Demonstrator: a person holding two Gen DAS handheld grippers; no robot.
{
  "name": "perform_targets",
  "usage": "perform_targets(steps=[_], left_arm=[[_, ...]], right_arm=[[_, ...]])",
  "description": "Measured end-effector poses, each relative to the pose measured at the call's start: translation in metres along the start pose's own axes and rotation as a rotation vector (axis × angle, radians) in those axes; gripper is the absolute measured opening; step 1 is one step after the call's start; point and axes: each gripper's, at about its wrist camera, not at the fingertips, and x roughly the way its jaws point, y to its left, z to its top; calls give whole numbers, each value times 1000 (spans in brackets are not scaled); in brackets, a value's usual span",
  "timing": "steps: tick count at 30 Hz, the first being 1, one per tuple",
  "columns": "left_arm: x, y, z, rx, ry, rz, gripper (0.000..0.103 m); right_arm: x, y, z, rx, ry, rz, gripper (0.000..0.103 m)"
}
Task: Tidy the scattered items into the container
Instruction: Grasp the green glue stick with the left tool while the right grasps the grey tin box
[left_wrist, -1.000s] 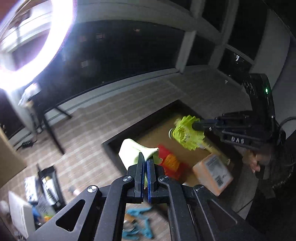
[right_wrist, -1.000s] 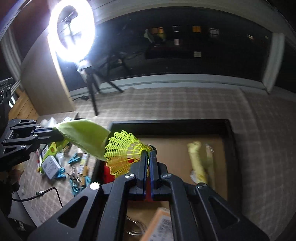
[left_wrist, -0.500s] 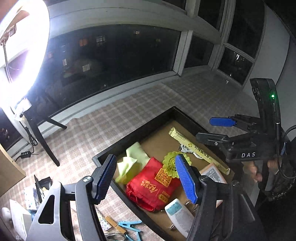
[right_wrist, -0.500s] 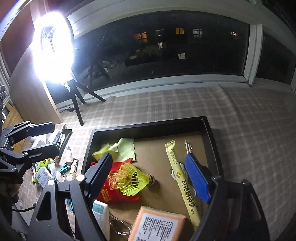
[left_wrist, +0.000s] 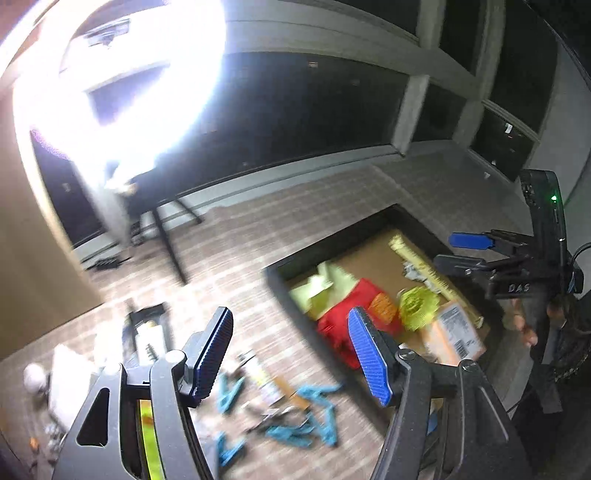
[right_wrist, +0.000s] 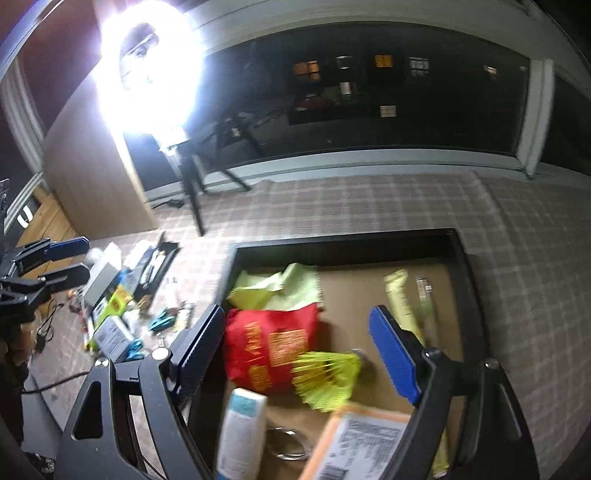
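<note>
Both grippers are gaping wide and carrying nothing: the left gripper (left_wrist: 291, 354) is hanging over blue clips (left_wrist: 314, 417) waiting on the floor, the right gripper (right_wrist: 299, 350) over the tray (right_wrist: 458, 251), where the shuttlecock (right_wrist: 325, 376), red bag (right_wrist: 269, 343) and cloth (right_wrist: 280, 288) are lying. Farther clutter (right_wrist: 110, 295) is blurring together.

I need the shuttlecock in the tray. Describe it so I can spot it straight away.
Find the black tray with the brown floor on the checked cloth. Inside, at the near right edge of the red pouch, the shuttlecock lies on its side. It is the only neon-yellow mesh cone; the green cloth farther back is flat and paler.
</note>
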Motion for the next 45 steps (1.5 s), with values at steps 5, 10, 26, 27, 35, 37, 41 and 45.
perform_targets(steps=[5,10,26,27,35,37,41,45], left_arm=[[-36,44,-44,-52,16,115,62],[-66,86,-102,-112,62,187,59],[-45,94,-256,-65,273,68,44],[-41,93,-260,-62,280,54,44],[-20,96,-275,-56,300,25,33],[-17,96,-276,-54,303,11,33],[-12,93,-279,-36,315,9,33],[-7,93,-281,-41,322,-1,30]], right_arm=[[8,44,-10,-85,46,61,80],[14,101,-32,-172,90,139,80],[87,279,-73,-508,226,264,80],[93,284,-75,-519,238,267,80],[135,316,-81,-619,266,220,80],[144,320,-80,-628,272,224,80],[161,328,-76,-645,285,212,80],[172,333,-77,-642,307,234,80]])
